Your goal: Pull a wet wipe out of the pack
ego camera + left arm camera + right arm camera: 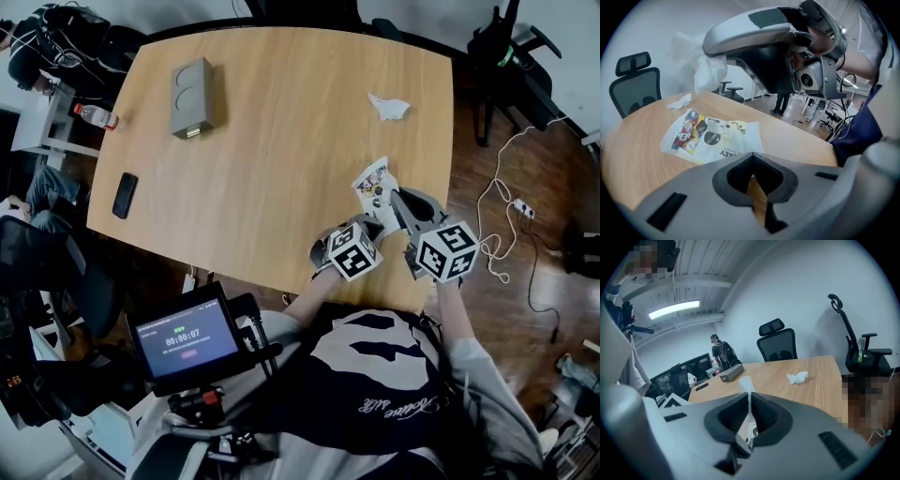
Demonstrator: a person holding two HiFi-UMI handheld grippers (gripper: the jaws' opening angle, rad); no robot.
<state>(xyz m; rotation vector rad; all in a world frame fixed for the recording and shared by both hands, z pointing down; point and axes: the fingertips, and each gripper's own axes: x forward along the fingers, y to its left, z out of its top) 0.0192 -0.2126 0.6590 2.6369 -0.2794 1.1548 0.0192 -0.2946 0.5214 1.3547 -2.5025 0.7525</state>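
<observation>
Well, the right gripper (749,401) had its jaws pinched tight on one wet wipe (708,75), the white sheet bunched at the tips and drooping below them. Straight underneath lay the pack (710,136), flat on the table (281,141), printed face up, its long axis running across the left gripper's line of sight. The wipe's lower end seemed to hang clear above the pack, though I couldn't be sure. The left gripper (752,161), jaws closed together on nothing I could see, sat low at the pack's near edge; touching it or not, I couldn't tell. By my reckoning, any further pull belonged to the right hand, straight up from the pack. The count: one pack, two grippers, two wipes, one held and one crumpled wipe (387,107) lying farther up the table.
</observation>
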